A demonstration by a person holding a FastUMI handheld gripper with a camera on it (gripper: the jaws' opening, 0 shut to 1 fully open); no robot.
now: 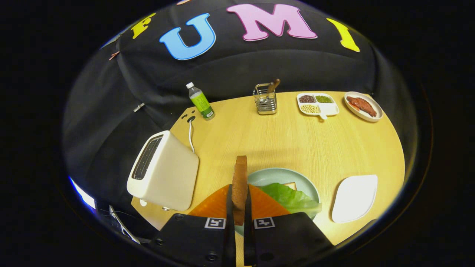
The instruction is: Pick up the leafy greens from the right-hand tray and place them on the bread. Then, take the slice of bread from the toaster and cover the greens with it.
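Wooden table (297, 144), gripper (239, 207) clamping upright bread slice (240, 181) above greens (289, 196) on plate (274, 176)

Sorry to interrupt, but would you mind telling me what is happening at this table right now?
A handheld claw is shut on a slice of brown bread, holding it upright on edge above the pale green plate. On that plate a lettuce leaf already lies over another slice of bread. The white toaster stands just to the left, and the white tray sits to the right.

Gripper (239, 207) clamped on upright bread slice (240, 181).
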